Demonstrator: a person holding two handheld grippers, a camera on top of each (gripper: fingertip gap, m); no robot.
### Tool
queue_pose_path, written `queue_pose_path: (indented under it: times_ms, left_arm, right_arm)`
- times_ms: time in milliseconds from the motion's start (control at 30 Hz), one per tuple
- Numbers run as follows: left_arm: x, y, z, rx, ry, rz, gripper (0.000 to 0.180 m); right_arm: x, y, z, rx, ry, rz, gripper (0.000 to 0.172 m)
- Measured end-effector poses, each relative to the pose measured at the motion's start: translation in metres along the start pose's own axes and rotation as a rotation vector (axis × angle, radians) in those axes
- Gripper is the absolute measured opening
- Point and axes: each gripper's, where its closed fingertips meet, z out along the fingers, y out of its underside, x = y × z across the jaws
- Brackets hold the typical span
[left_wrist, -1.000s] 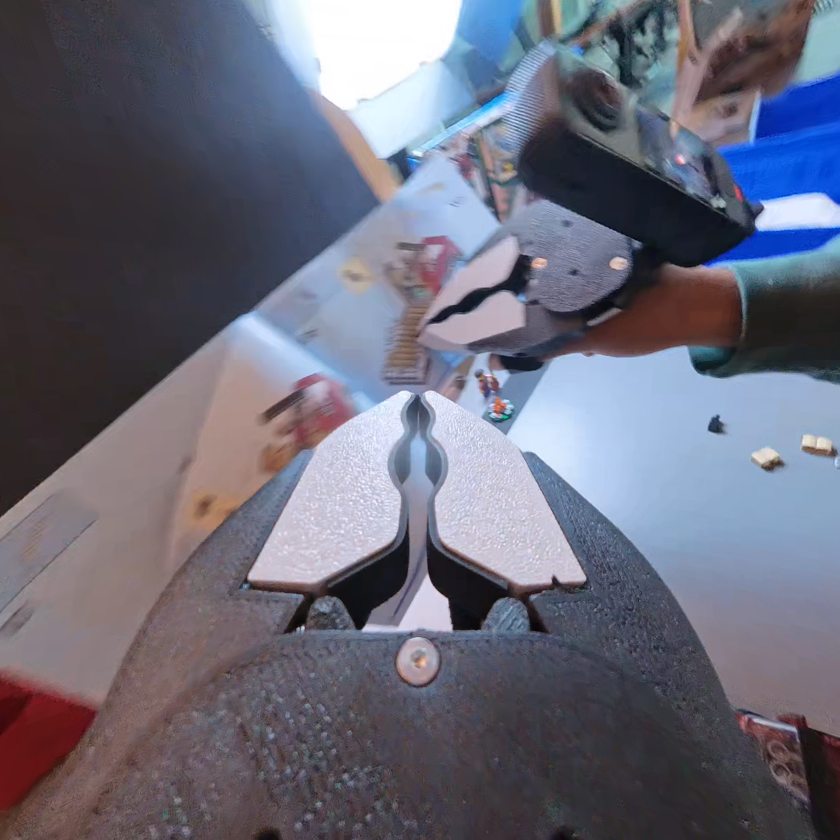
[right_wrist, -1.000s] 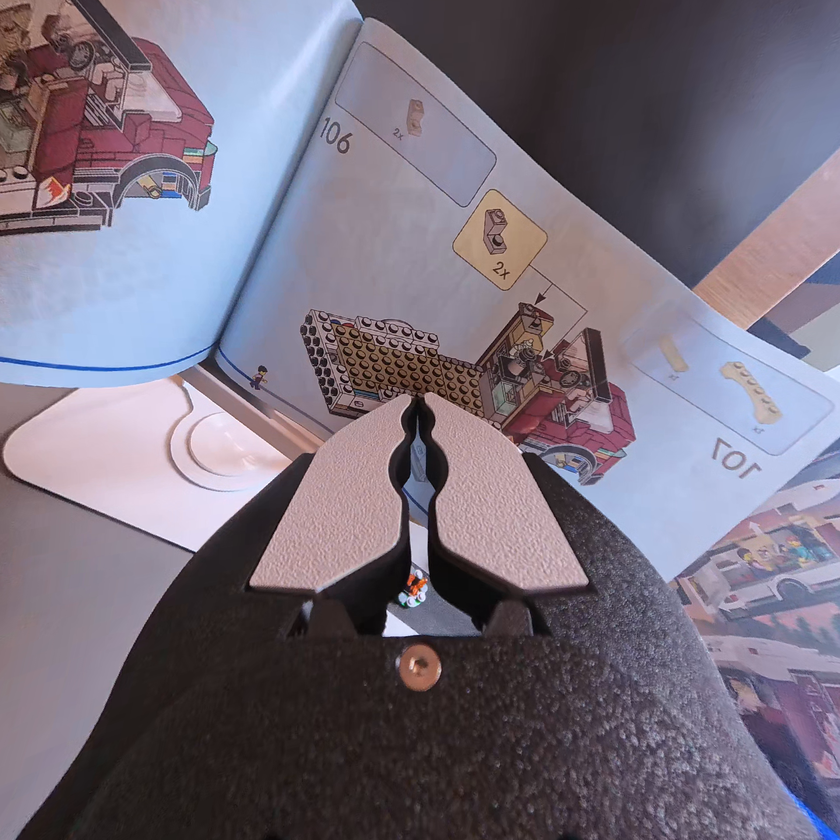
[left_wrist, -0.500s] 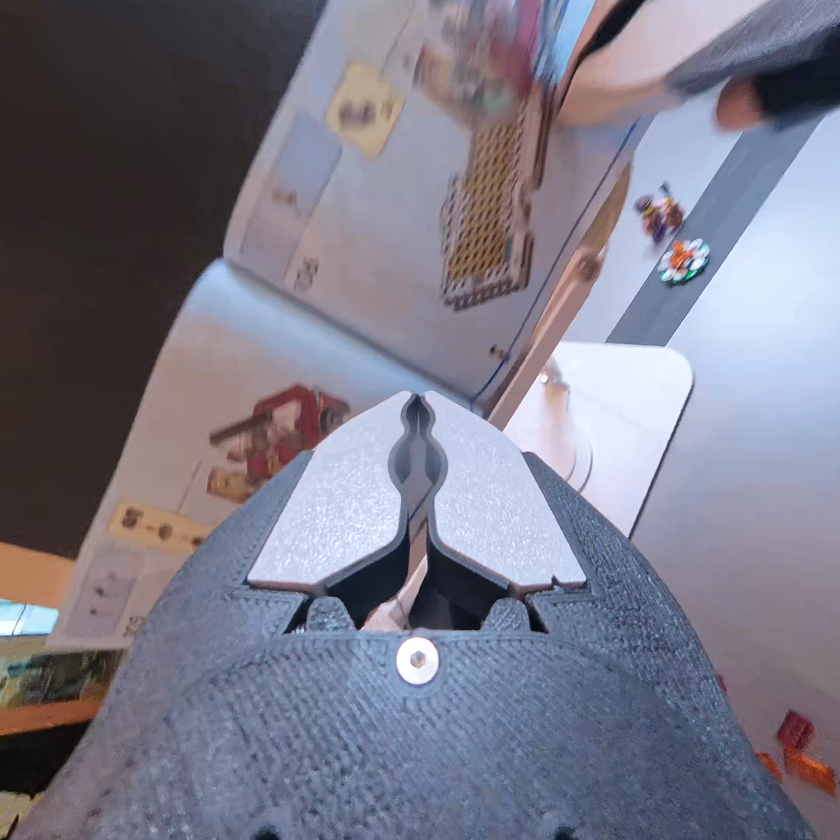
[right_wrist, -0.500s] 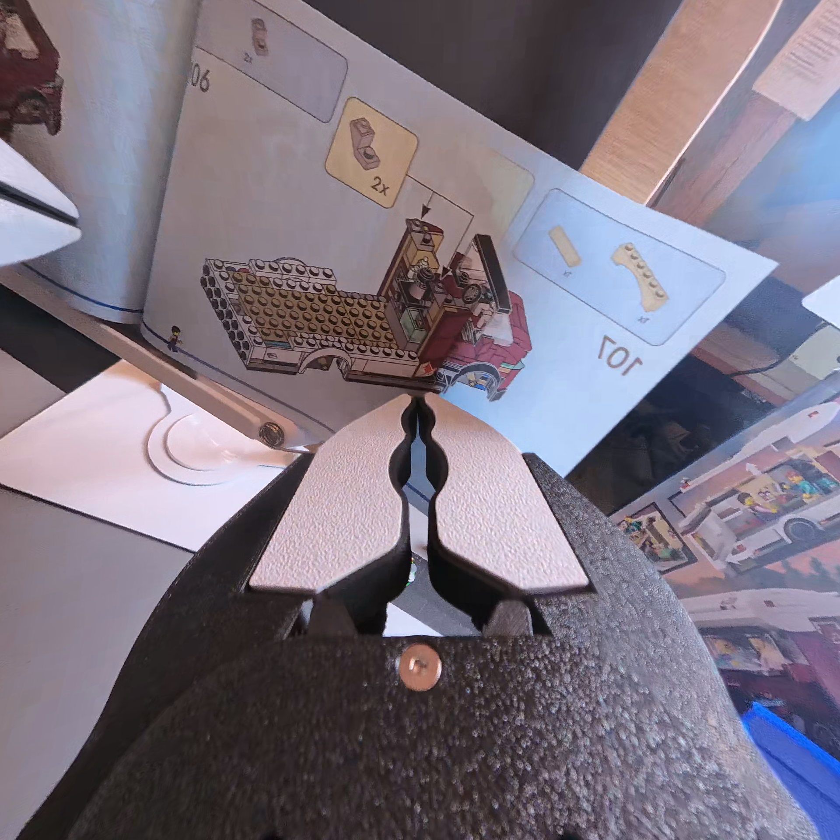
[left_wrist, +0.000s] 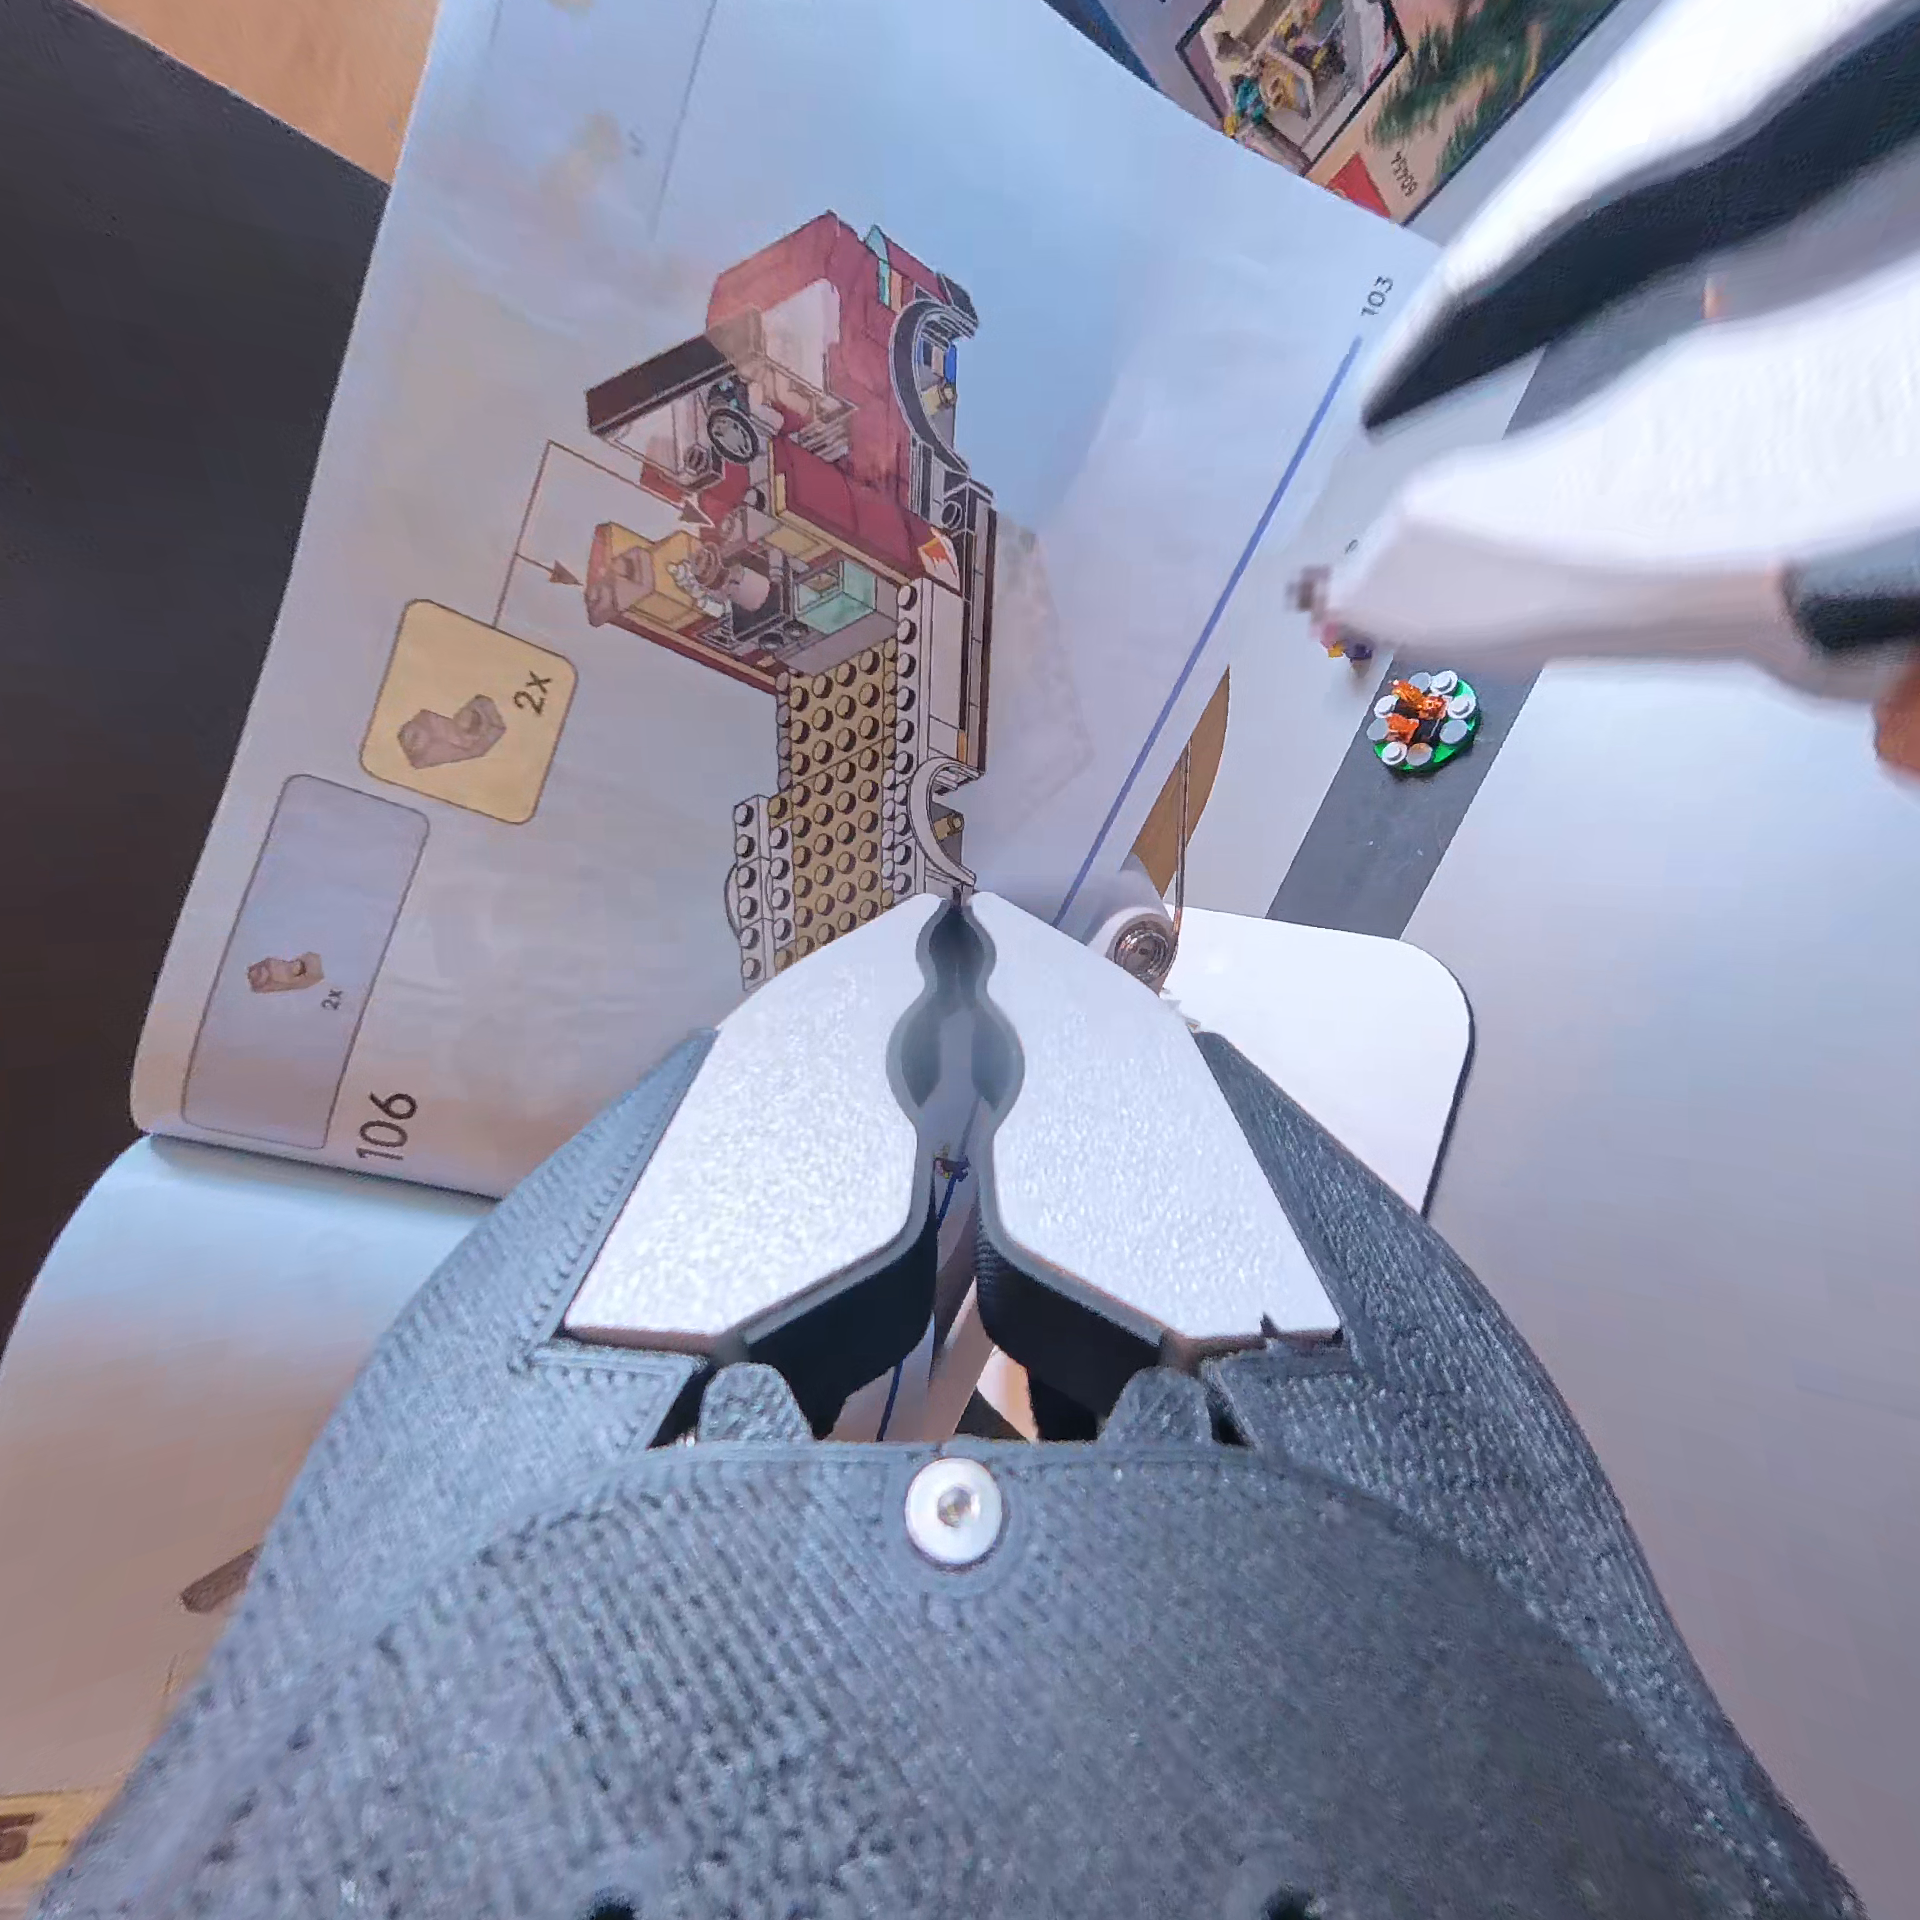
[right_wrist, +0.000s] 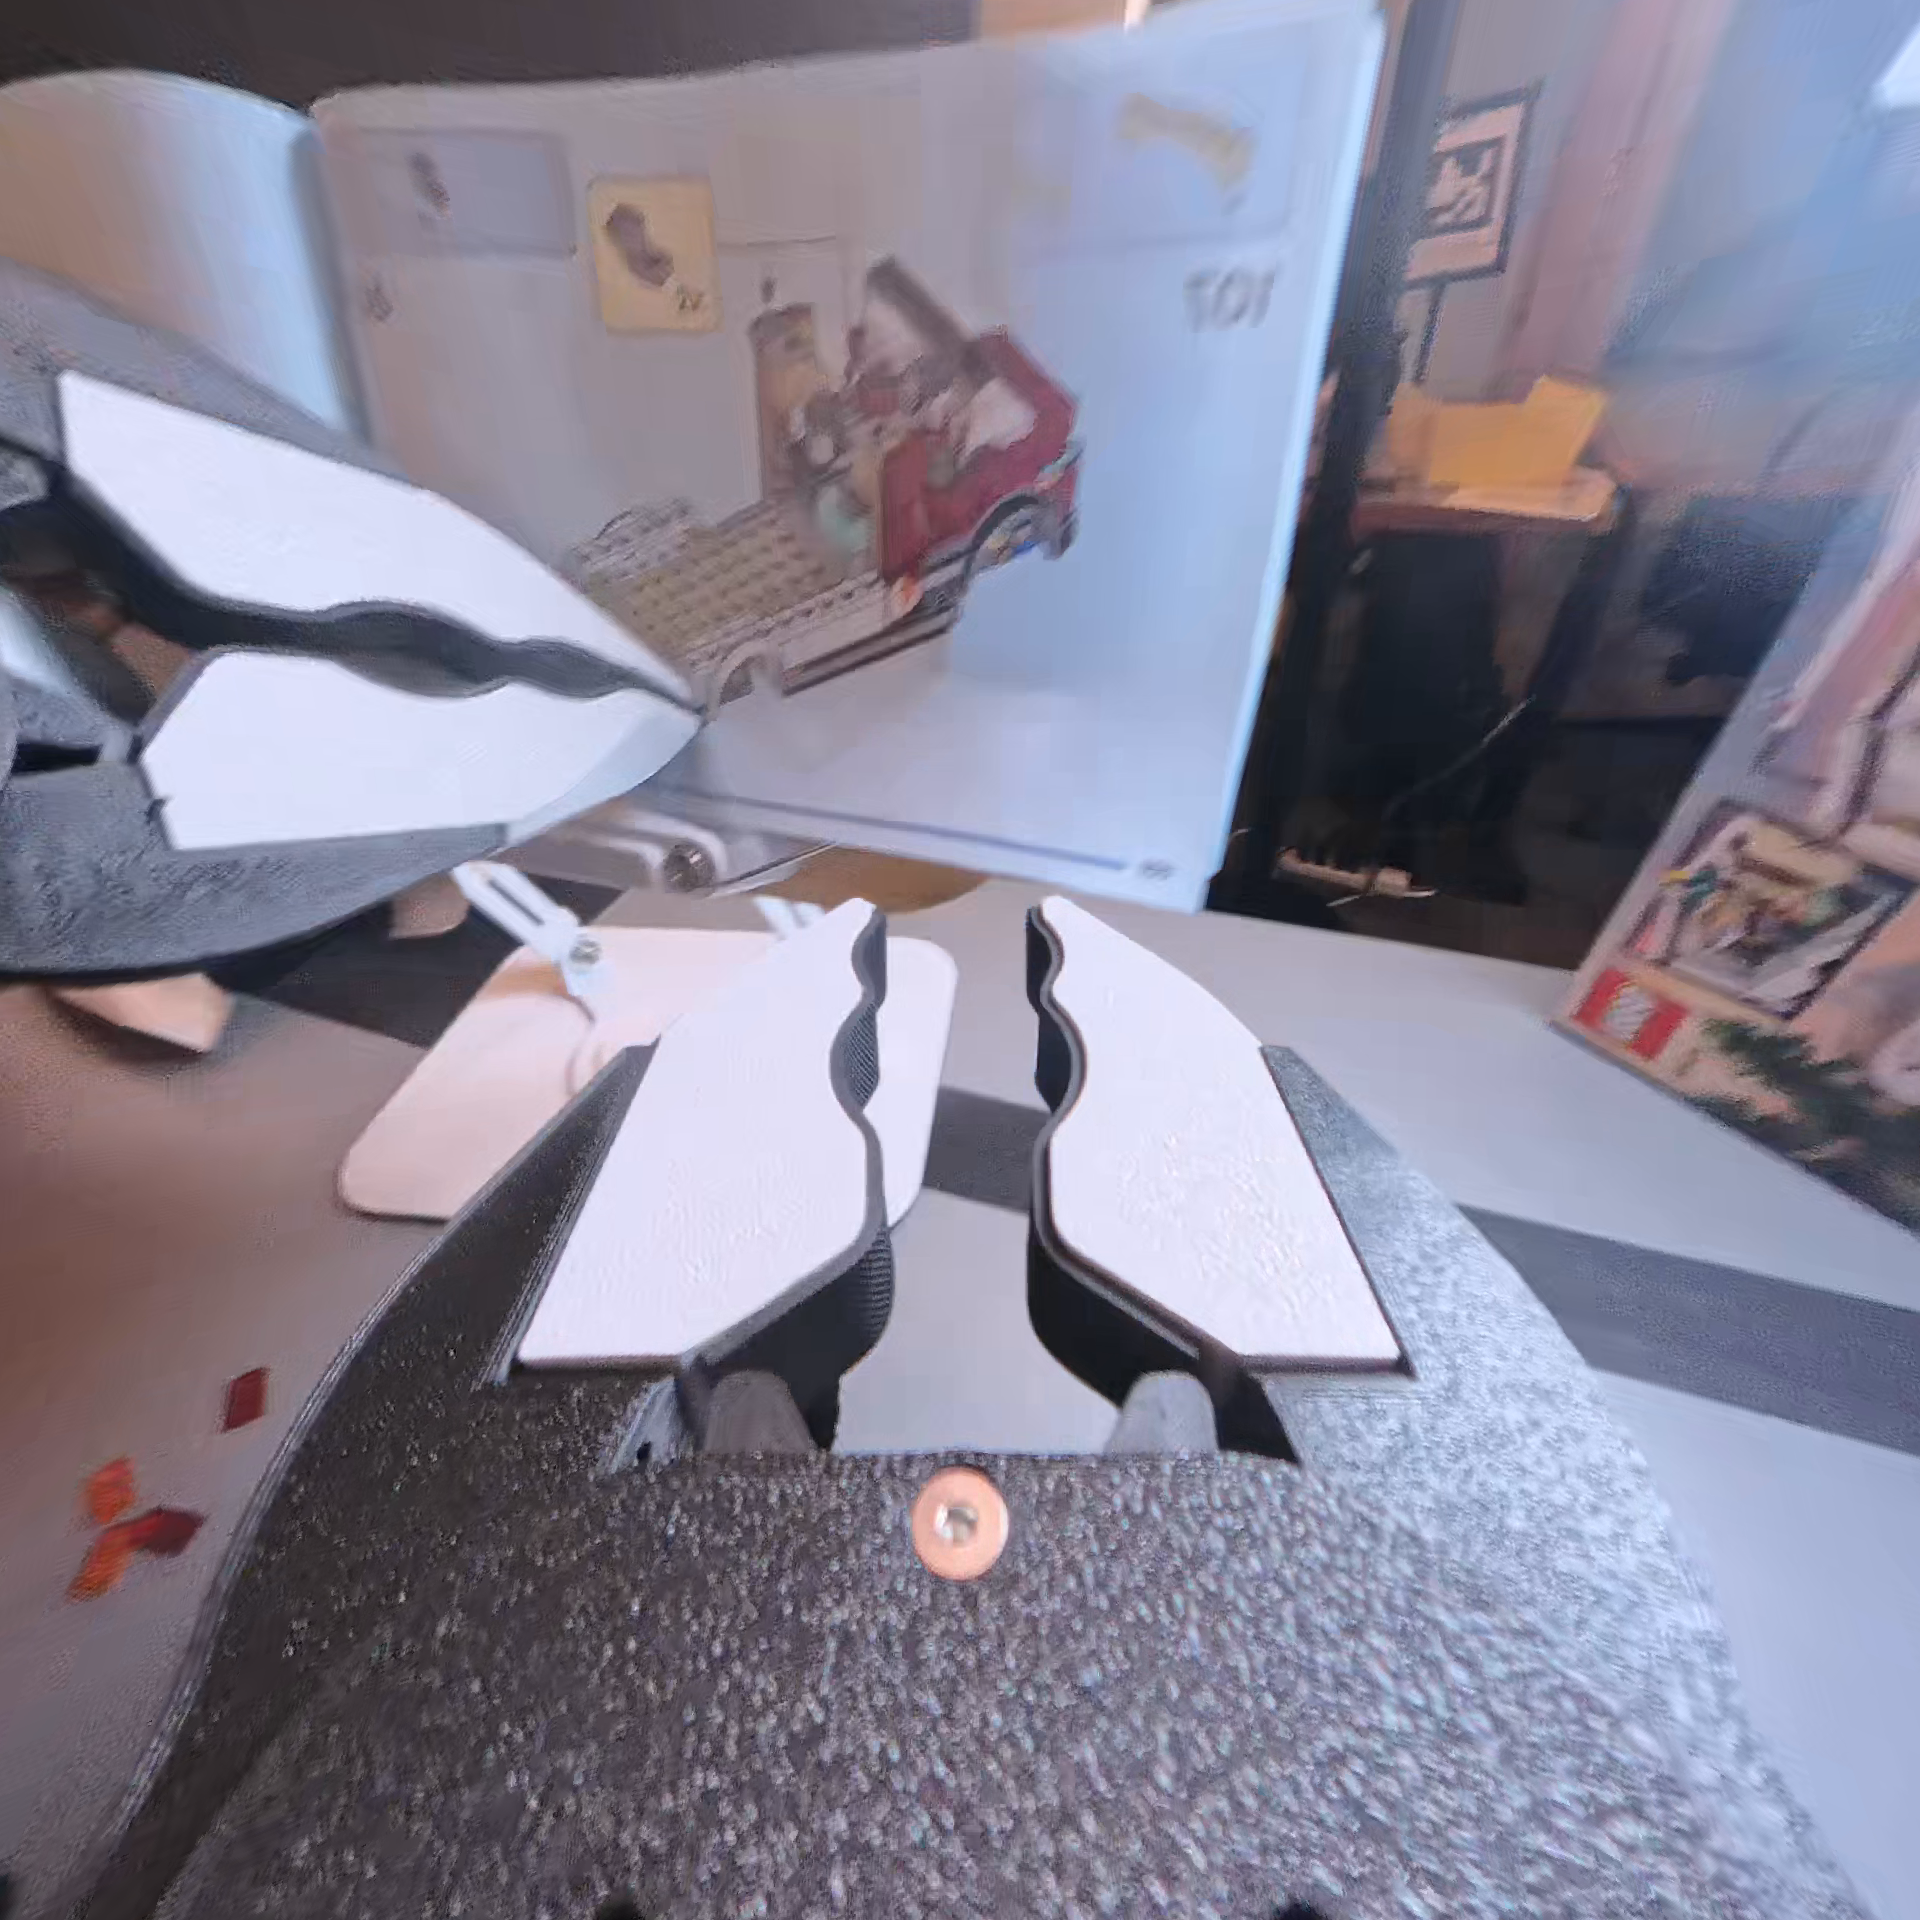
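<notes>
Paper first. Left wrist view: the left gripper (left_wrist: 958, 906) is clenched, tips together at the lower edge of an upright page (left_wrist: 665, 935) of an instruction booklet. A thin sheet edge runs down the slot between the fingers, so the page looks pinched. The print shows a red brick-built truck at 12 o'clock from the tips. A white stand base (left_wrist: 1351, 1039) sits at 3 o'clock. The right gripper (left_wrist: 1340, 499), blurred, is at 1 o'clock, with a round green studded piece (left_wrist: 1425, 722) just under it on a dark strip (left_wrist: 1351, 852).

Right wrist view: the right gripper (right_wrist: 956, 914) stands parted with nothing between its fingers. Half a second ago it was closed with the booklet close ahead of it; now it is released and well clear of the paper. That leaves the left gripper alone at the sheet, its tips against the page at 10 o'clock.

Surface and room: grey table (right_wrist: 1558, 1039), matte, crossed by the dark strip. Small red translucent pieces (right_wrist: 135, 1527) lie at 8 o'clock. A printed toy box (right_wrist: 1766, 935) leans at 3 o'clock. Background is dim, cluttered and too blurred to read.
</notes>
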Motion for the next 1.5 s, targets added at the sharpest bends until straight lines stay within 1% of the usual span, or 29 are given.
queue_pose_path:
  times_ms: [67, 167, 233, 267, 333, 433, 533, 567, 600, 633, 667, 733, 800, 833, 900, 1067, 1133, 1167, 1200, 1267, 1433, 1500]
  left_arm:
    - [0.000, -0.001, 0.000, 0.007, 0.004, -0.019, 0.000]
    - [0.000, -0.001, 0.000, 0.015, 0.019, -0.056, 0.000]
    - [0.000, -0.001, 0.000, 0.025, 0.027, -0.079, 0.000]
    - [0.000, -0.001, 0.000, 0.028, 0.030, -0.086, 0.000]
    - [0.000, -0.001, 0.000, 0.036, 0.037, -0.097, 0.000]
    - [0.000, -0.001, 0.000, 0.041, 0.039, -0.092, 0.000]
    - [0.001, -0.001, 0.000, 0.039, 0.036, -0.099, 0.000]
    - [0.000, -0.001, 0.001, 0.034, 0.033, -0.101, 0.000]
    - [0.000, -0.001, 0.001, 0.029, 0.030, -0.103, 0.000]
    - [0.000, -0.001, 0.002, 0.023, 0.028, -0.104, 0.000]
    - [0.000, -0.002, 0.002, 0.020, 0.028, -0.106, 0.000]
    - [0.000, -0.001, 0.001, 0.017, 0.030, -0.113, 0.000]
    - [0.000, -0.002, 0.002, 0.020, 0.036, -0.123, 0.000]
    - [0.000, -0.002, 0.002, 0.020, 0.041, -0.131, 0.000]
    - [0.000, -0.003, 0.002, 0.020, 0.054, -0.144, 0.000]
    - [0.001, -0.004, 0.003, 0.023, 0.054, -0.135, 0.000]
    - [0.000, -0.004, 0.003, 0.025, 0.062, -0.143, 0.000]
    - [0.001, -0.004, 0.003, 0.027, 0.069, -0.151, 0.000]
    - [0.001, -0.004, 0.002, 0.030, 0.076, -0.159, 0.000]
    - [0.001, -0.004, 0.002, 0.033, 0.077, -0.164, 0.000]
    - [0.000, -0.005, 0.003, 0.027, 0.078, -0.180, 0.000]
    - [0.000, -0.005, 0.003, 0.026, 0.083, -0.201, 0.000]
  right_arm:
    - [-0.024, 0.017, 0.006, -0.032, -0.070, 0.065, 0.033]
    - [-0.045, 0.011, 0.022, -0.003, -0.136, 0.231, 0.033]
    - [-0.048, 0.007, 0.033, -0.007, -0.145, 0.358, 0.021]
    - [-0.046, 0.008, 0.037, -0.009, -0.129, 0.412, 0.011]
    - [-0.045, 0.010, 0.037, 0.025, -0.148, 0.525, 0.009]
    - [-0.045, 0.016, 0.035, 0.094, -0.210, 0.765, 0.010]
    - [-0.047, 0.022, 0.037, 0.172, -0.309, 1.106, 0.009]
    - [-0.047, 0.022, 0.037, 0.218, -0.329, 1.182, 0.007]
    - [-0.047, 0.021, 0.036, 0.263, -0.336, 1.221, 0.006]
    - [-0.046, 0.020, 0.034, 0.306, -0.328, 1.231, 0.005]
    - [-0.045, 0.018, 0.032, 0.339, -0.298, 1.203, 0.004]
    - [-0.044, 0.013, 0.029, 0.358, -0.182, 1.024, 0.004]
    - [-0.043, 0.012, 0.029, 0.343, -0.081, 0.813, 0.005]
    - [-0.042, 0.011, 0.028, 0.337, -0.051, 0.748, 0.005]
    - [-0.042, 0.009, 0.027, 0.326, -0.004, 0.657, 0.005]
    - [-0.044, -0.001, 0.028, 0.291, 0.090, 0.359, 0.003]
    - [-0.045, -0.002, 0.029, 0.274, 0.111, 0.292, 0.003]
    - [-0.044, -0.002, 0.029, 0.271, 0.102, 0.321, 0.003]
    - [-0.044, 0.000, 0.029, 0.274, 0.076, 0.393, 0.003]
    - [-0.043, 0.004, 0.029, 0.295, 0.016, 0.570, 0.003]
    - [-0.044, 0.011, 0.028, 0.408, -0.155, 1.062, 0.002]
    - [-0.044, 0.011, 0.028, 0.449, -0.174, 1.156, 0.001]
